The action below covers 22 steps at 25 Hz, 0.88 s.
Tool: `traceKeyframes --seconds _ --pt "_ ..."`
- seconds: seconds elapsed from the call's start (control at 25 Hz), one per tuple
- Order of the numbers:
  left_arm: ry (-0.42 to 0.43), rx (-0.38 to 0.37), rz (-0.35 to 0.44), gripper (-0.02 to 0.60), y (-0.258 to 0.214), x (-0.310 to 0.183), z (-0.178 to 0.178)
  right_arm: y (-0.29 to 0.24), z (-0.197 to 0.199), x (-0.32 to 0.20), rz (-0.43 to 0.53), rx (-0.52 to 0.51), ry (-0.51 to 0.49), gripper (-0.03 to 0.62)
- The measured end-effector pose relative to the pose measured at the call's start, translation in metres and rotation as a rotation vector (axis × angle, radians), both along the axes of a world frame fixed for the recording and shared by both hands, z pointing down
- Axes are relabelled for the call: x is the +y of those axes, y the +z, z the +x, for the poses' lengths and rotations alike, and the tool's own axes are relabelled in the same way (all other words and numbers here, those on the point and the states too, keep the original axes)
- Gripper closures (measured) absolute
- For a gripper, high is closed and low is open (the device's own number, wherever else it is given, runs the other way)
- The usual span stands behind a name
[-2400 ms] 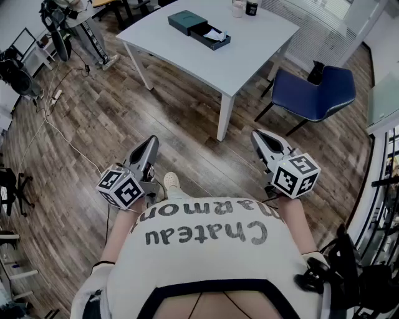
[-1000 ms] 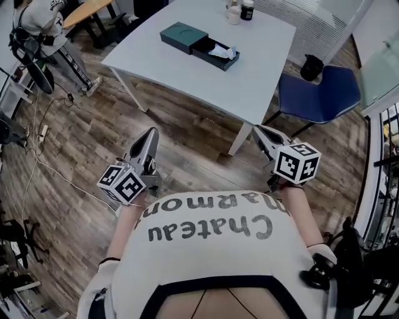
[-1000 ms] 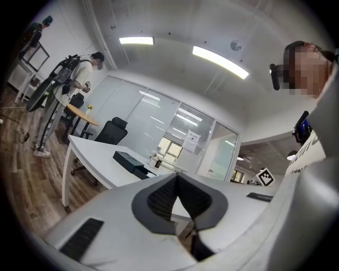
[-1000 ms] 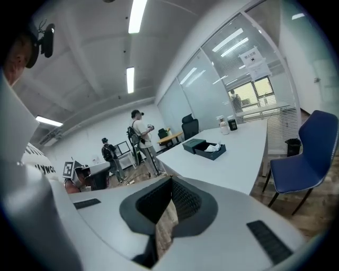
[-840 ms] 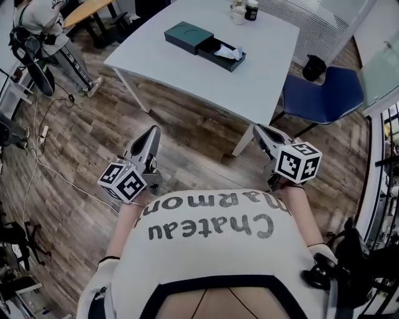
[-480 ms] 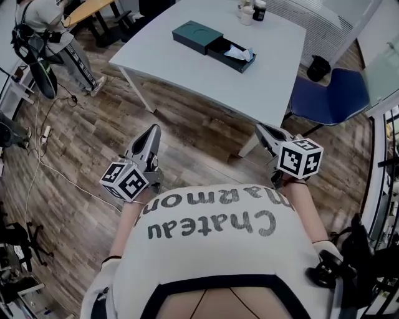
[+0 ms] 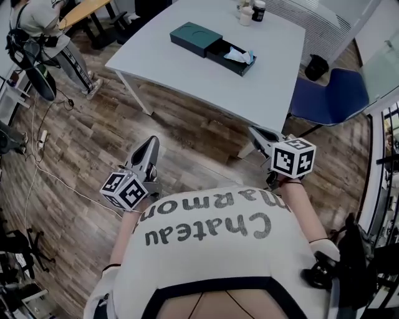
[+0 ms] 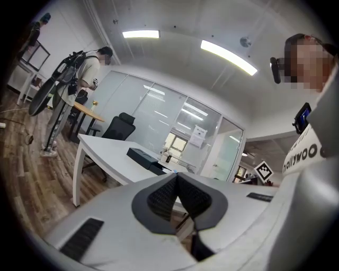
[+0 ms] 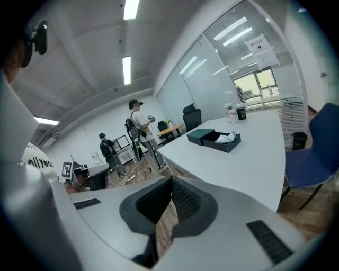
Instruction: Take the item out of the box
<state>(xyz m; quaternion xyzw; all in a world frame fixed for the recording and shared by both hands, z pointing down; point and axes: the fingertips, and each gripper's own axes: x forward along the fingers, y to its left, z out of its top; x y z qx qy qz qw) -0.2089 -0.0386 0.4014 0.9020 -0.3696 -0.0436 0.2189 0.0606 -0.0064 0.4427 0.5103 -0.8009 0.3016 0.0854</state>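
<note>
— While I stand short of the table (image 7: 206, 78), my left gripper (image 7: 151, 142) and right gripper (image 7: 255, 132) are both held out over the wood floor (image 7: 93, 124), touching nothing.
— How do the jaws stand?
— Together, on both. In each gripper view the ribbed pads meet at the tips, and nothing is between them.
— And the box?
— The box (image 7: 196, 37) lies on the far part of the table, well apart from both grippers. Its dark tray (image 7: 225, 62) is slid out to the right of the sleeve. The item (image 7: 239, 56), something white and crumpled, lies in that tray.
— Anything else up there?
— A few small jars (image 7: 252, 9) at the far edge, past the box. A blue chair (image 7: 324, 93) stands at the table's right side, beyond my right gripper. A person (image 7: 37, 22) is off at the far left of the room
</note>
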Motion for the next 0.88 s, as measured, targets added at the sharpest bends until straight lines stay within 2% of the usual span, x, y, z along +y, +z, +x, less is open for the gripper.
traceKeyframes --seconds 0.16,0.48,0.88 --pt "0.023 0.013 -0.022 0.586 0.003 -0.011 0.01 0.01 0.005 -0.002 -0.042 -0.026 0.026 0.595" --pt "0.017 0.034 -0.019 0.584 0.005 -0.037 0.026 0.015 0.005 -0.034 -0.042 0.001 -0.029 0.595" --pt "-0.04 0.013 -0.018 0.584 0.0 -0.093 0.033 0.007 0.021 -0.119 -0.008 -0.006 -0.071 0.595"
